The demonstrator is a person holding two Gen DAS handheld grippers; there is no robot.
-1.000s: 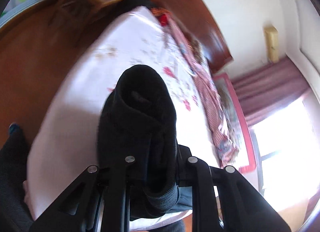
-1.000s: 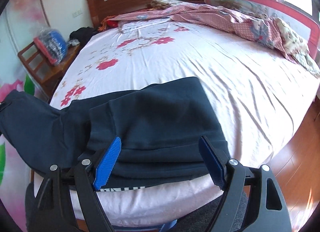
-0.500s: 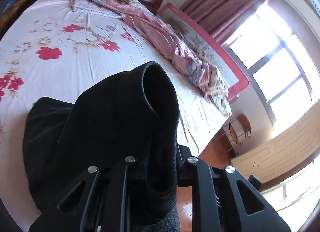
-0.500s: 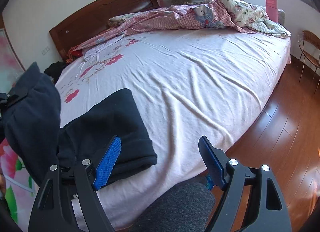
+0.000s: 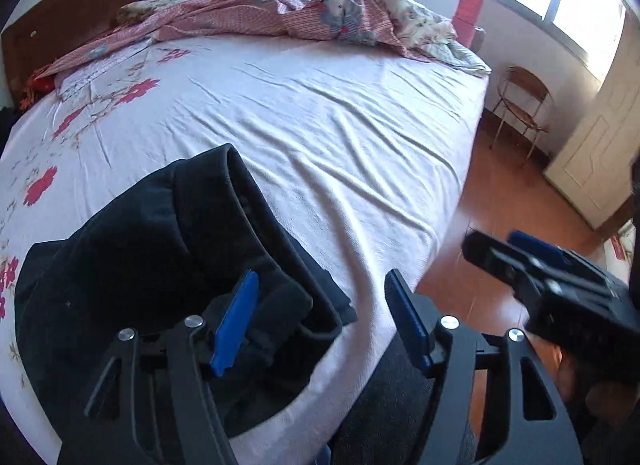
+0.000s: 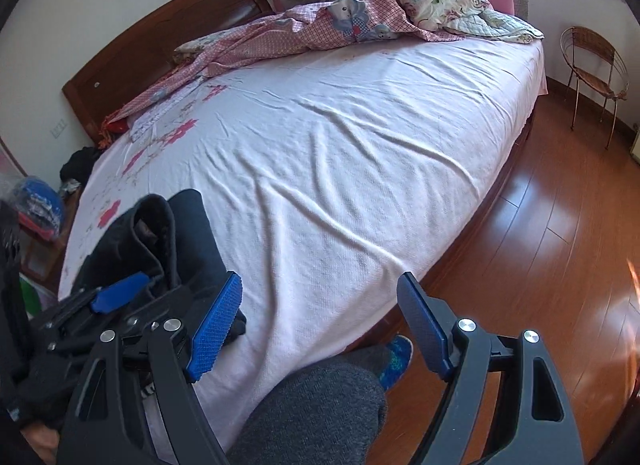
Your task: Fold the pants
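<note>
The dark pants (image 5: 168, 265) lie bunched at the bed's (image 5: 340, 137) near left edge. Our left gripper (image 5: 320, 321) has just been opening, fingers released; right gripper (image 6: 320, 321) gapes empty. Now we flatten that hump.

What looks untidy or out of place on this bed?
The dark pants lie in a lumpy heap at the near edge of the bed, one end curled up rather than flat. A pink checked blanket is crumpled along the far side.
</note>
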